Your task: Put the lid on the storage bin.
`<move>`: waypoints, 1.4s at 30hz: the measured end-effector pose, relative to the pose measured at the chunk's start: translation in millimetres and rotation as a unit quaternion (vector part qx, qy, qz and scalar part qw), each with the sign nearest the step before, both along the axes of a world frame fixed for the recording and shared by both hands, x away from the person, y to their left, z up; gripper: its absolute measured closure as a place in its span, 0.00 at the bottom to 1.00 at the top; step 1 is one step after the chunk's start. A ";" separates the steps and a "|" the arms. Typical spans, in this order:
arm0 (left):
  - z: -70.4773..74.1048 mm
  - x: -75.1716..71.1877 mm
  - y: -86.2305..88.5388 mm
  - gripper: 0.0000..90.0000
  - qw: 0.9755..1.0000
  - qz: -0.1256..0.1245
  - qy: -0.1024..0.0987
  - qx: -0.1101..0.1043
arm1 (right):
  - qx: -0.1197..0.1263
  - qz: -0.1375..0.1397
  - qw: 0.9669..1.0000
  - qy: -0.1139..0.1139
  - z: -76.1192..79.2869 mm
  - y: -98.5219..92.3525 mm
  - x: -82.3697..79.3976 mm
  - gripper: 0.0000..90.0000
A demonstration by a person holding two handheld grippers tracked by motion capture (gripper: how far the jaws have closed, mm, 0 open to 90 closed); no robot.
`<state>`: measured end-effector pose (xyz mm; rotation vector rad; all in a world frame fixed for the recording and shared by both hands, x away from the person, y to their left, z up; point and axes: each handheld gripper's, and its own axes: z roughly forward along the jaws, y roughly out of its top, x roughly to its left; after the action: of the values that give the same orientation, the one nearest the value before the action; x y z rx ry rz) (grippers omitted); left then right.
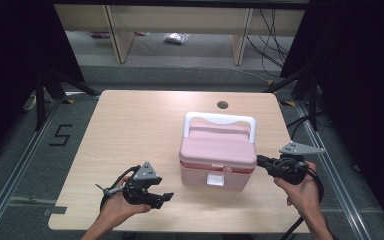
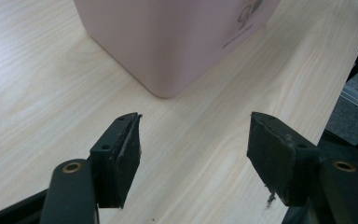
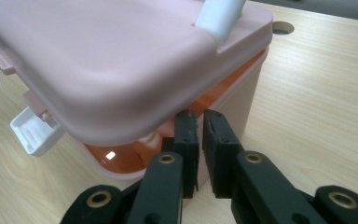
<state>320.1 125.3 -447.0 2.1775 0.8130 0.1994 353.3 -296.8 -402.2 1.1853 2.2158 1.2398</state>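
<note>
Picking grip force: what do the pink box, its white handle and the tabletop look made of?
Pink box: looks like molded plastic, smooth and matte with a soft sheen; rounded lid edges suggest it.
White handle: likely the same hard plastic, glossier in the right gripper view.
Table: pale wood grain, flat and even, probably laminate rather than solid wood; can't confirm.

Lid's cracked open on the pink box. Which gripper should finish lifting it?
Right. The right gripper has its jaws nearly shut at the box's corner, under the raised lid. The left gripper is open and short of the pink box, touching nothing.
</note>
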 end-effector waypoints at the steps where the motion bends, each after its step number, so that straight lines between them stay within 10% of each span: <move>1: -0.6 -1.3 0.8 0.38 1.000 -0.001 0.001 -0.003 | 0.013 -0.005 1.000 0.007 -1.0 1.3 -1.2 0.94; 13: -6.1 -9.5 8.0 0.37 1.000 0.010 -0.005 -0.006 | 0.016 -0.019 1.000 0.002 3.2 -6.1 0.4 0.88; 26: -12.6 -14.3 16.2 0.34 1.000 0.019 -0.019 -0.003 | 0.036 -0.053 0.998 -0.016 -6.3 -14.9 -5.1 0.43; 34: -17.9 -14.9 24.7 0.31 0.999 0.032 -0.015 -0.011 | 0.064 -0.088 0.994 -0.003 -9.2 -14.0 -14.4 0.33; 42: -21.8 -17.2 32.5 0.23 0.999 0.036 -0.020 -0.014 | 0.032 -0.083 0.996 -0.024 -15.6 -9.3 -26.2 0.26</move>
<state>303.0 157.8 -468.8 2.1118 0.8679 0.2661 327.1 -306.2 -417.8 1.3198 2.0124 1.2658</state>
